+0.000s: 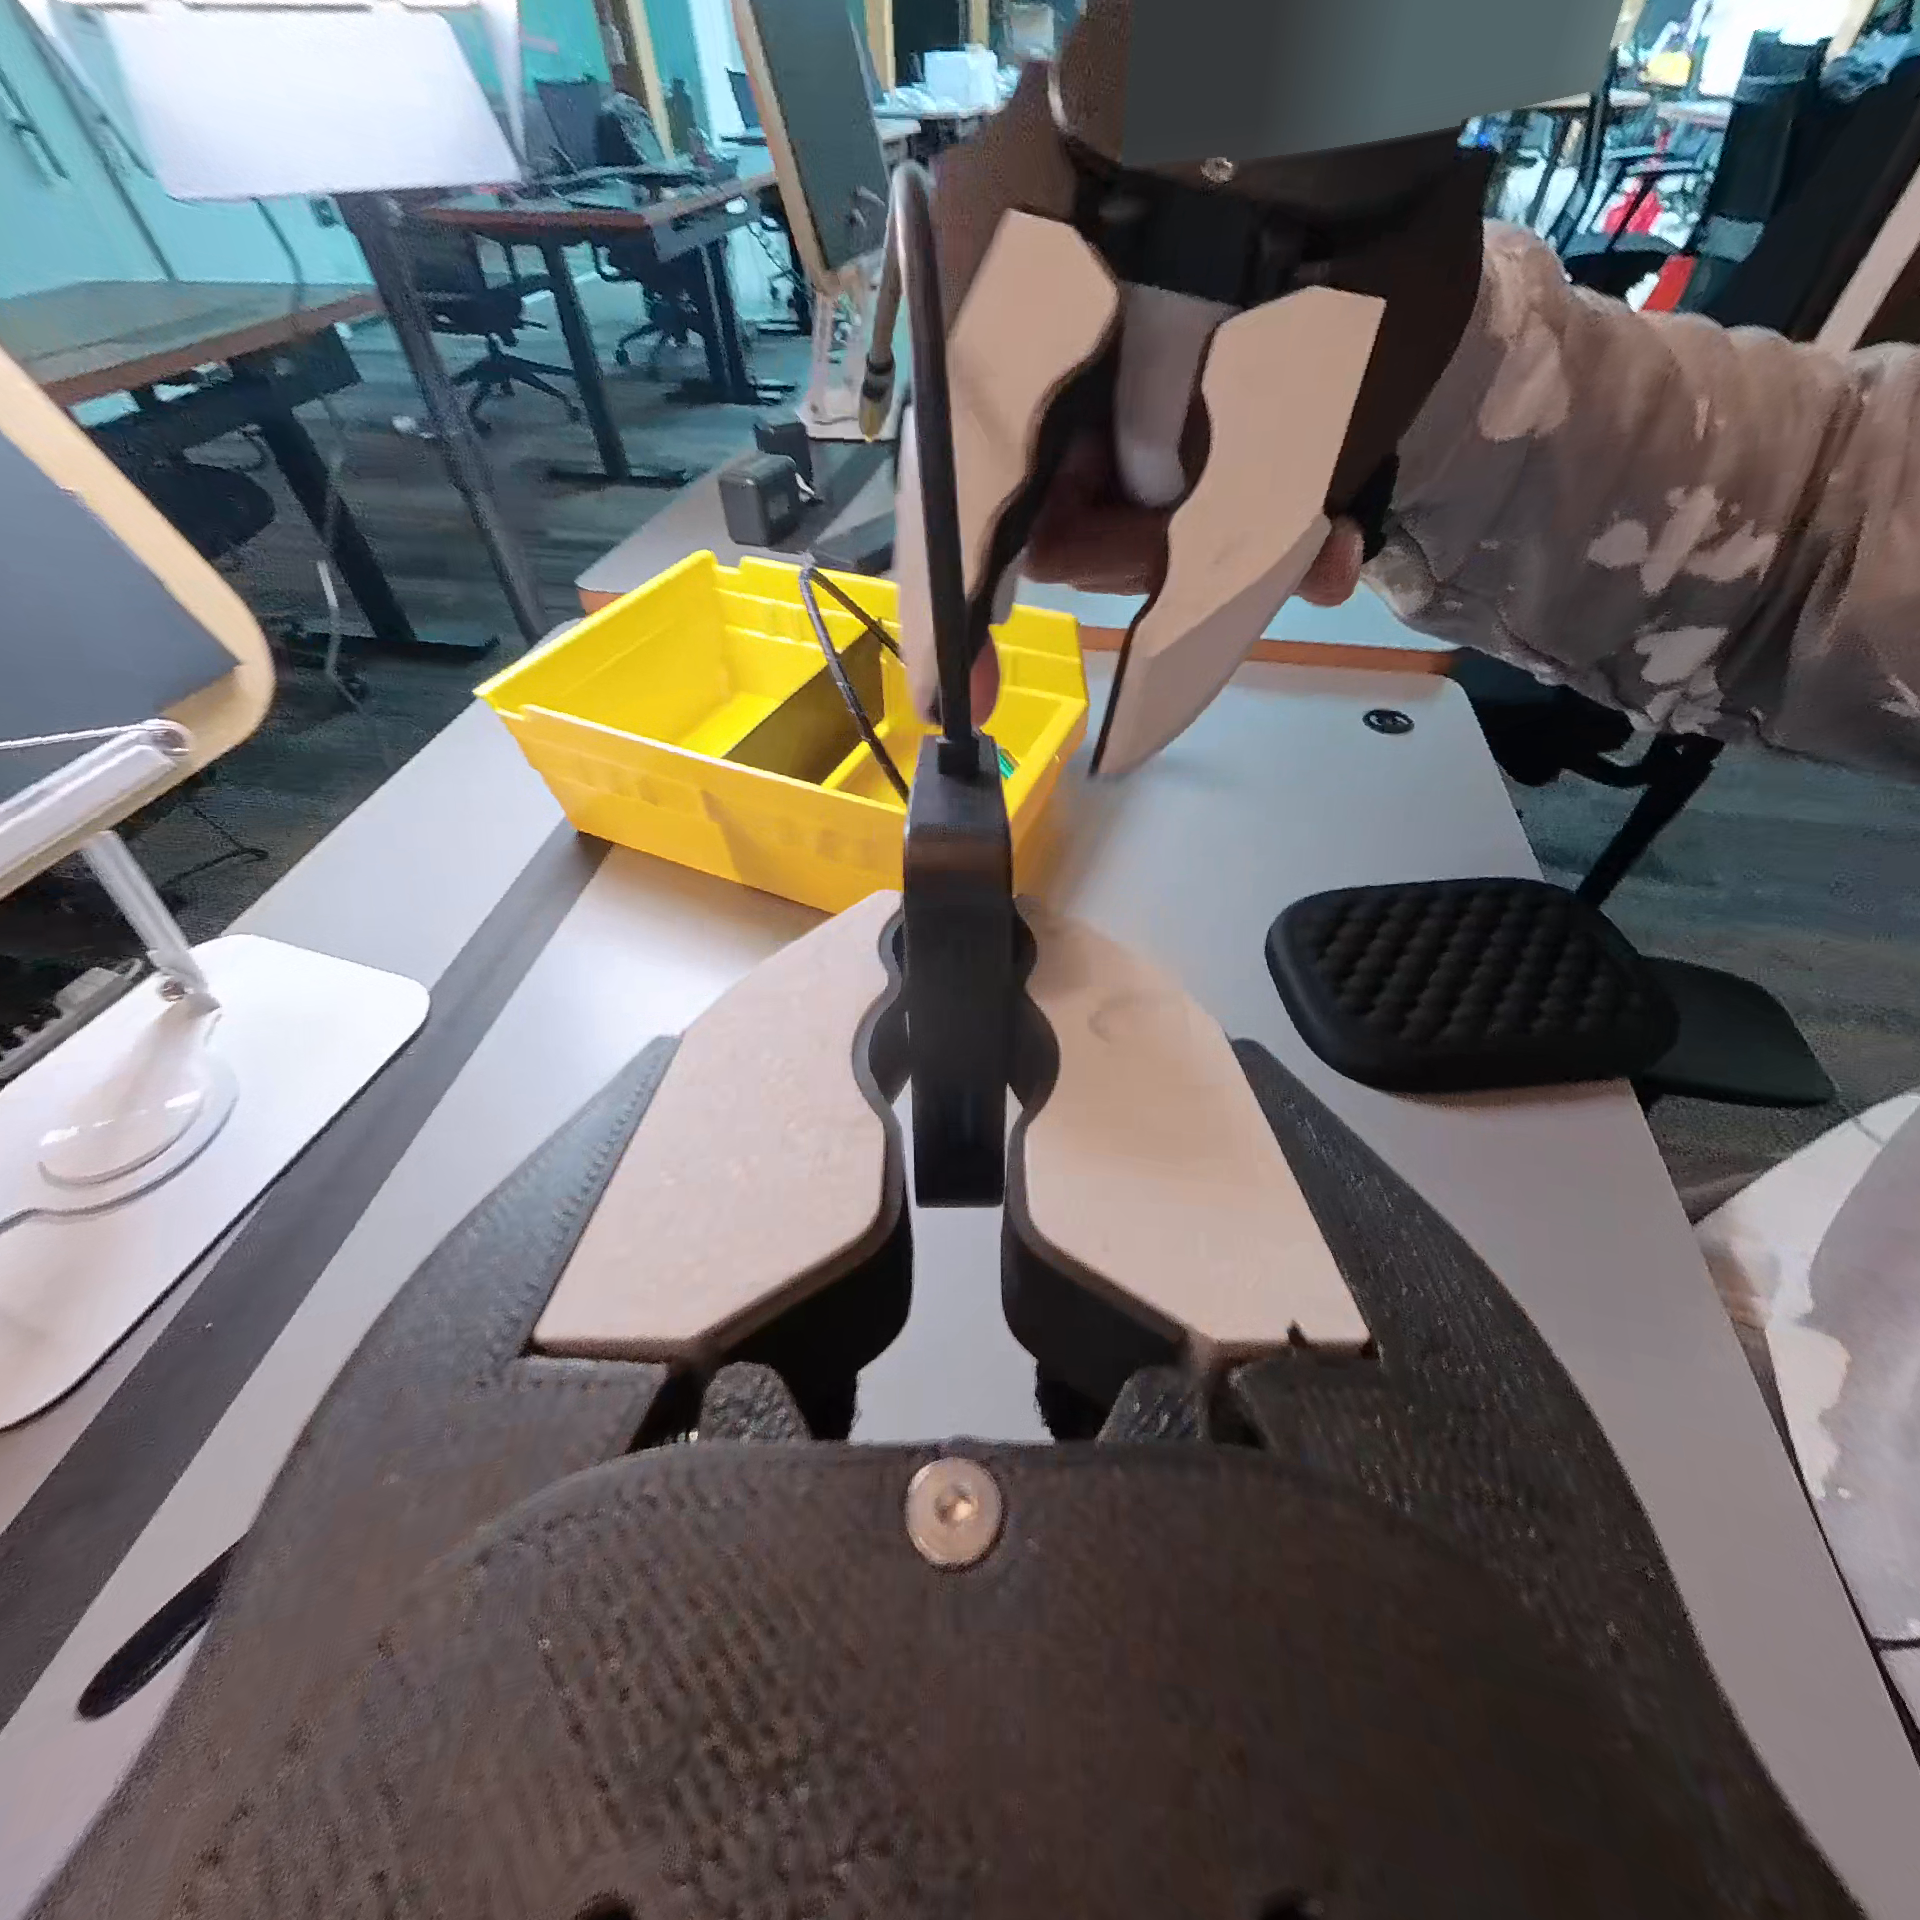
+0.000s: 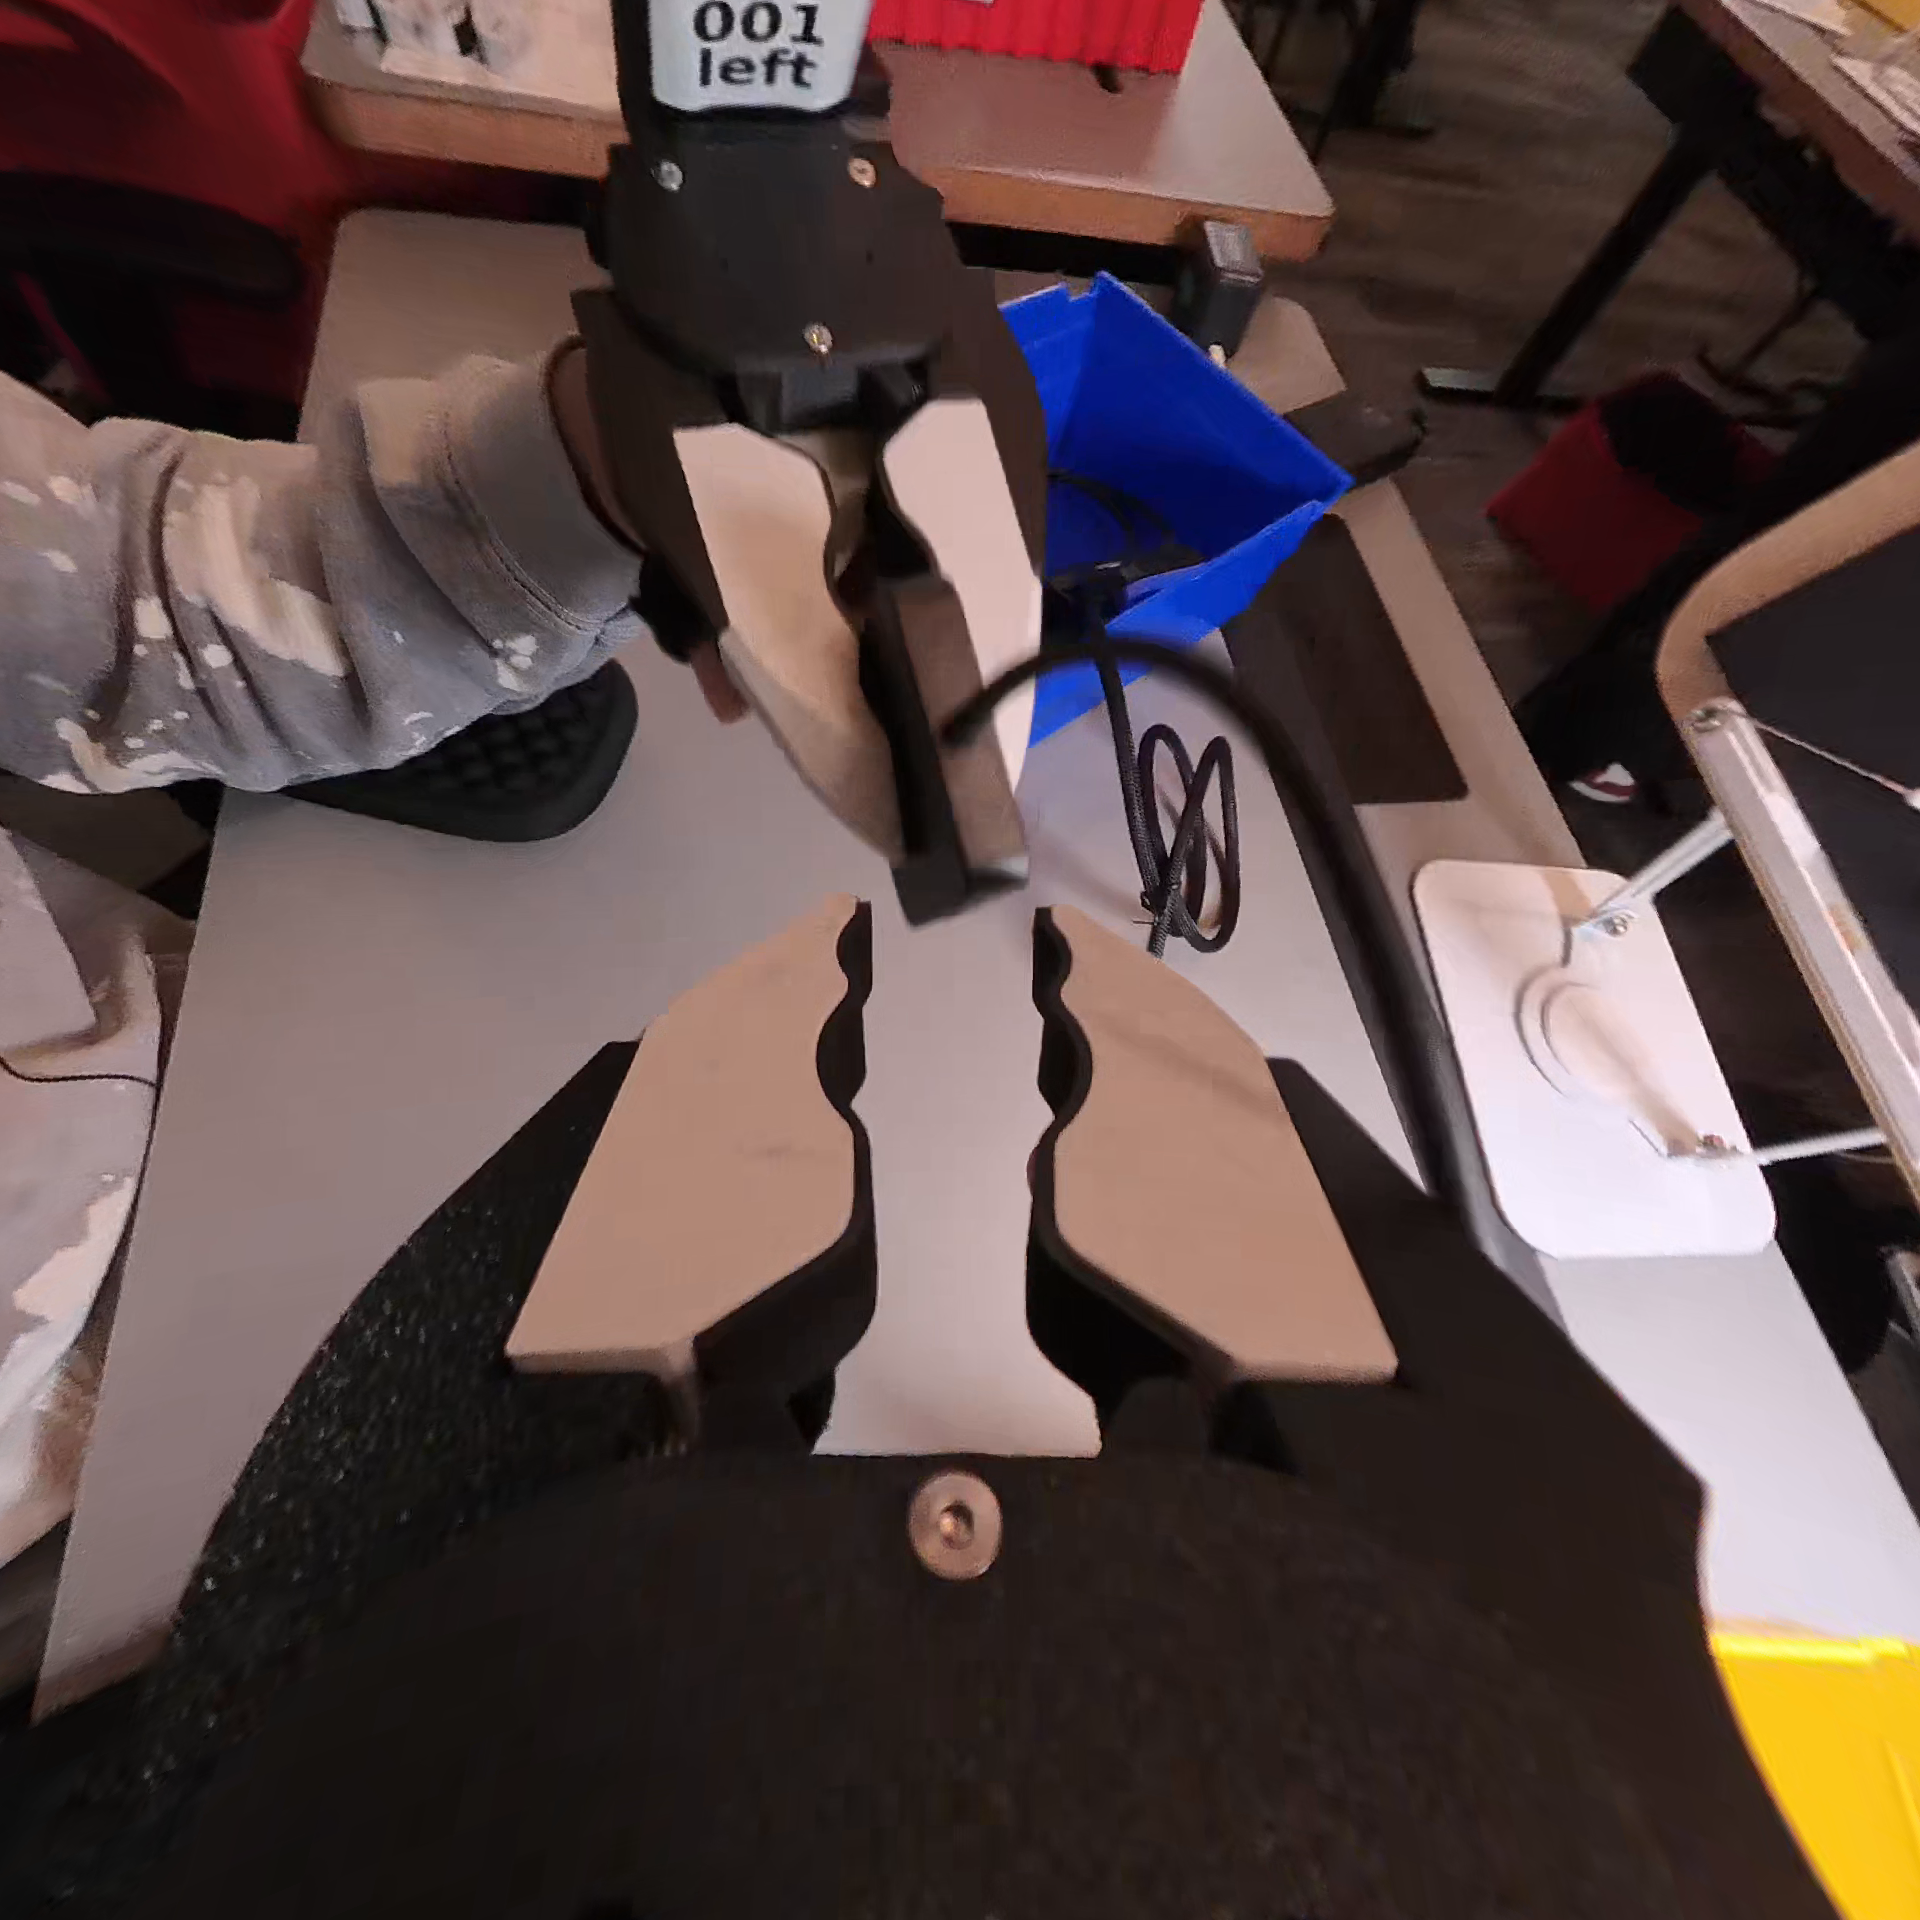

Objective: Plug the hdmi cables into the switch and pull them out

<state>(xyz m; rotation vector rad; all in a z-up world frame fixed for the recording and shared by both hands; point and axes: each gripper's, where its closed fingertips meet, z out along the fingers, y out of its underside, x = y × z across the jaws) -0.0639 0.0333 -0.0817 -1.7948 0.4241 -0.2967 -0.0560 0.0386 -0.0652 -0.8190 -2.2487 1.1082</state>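
Office desks surround grey table [image 1: 1299, 831] holding yellow bin [image 1: 665, 748].

1. My work surface is a light grey table [image 1: 1299, 831], with a dark strip running along one side.
2. A yellow bin [image 1: 644, 774] sits on it, at the far end in my left wrist view.
3. A blue bin [image 2: 1174, 436] stands at the other end.
4. A coiled black braided cable [image 2: 1190, 831] lies flat near the blue bin.
5. A white stand base [image 2: 1590, 1049] rests on the table's edge.
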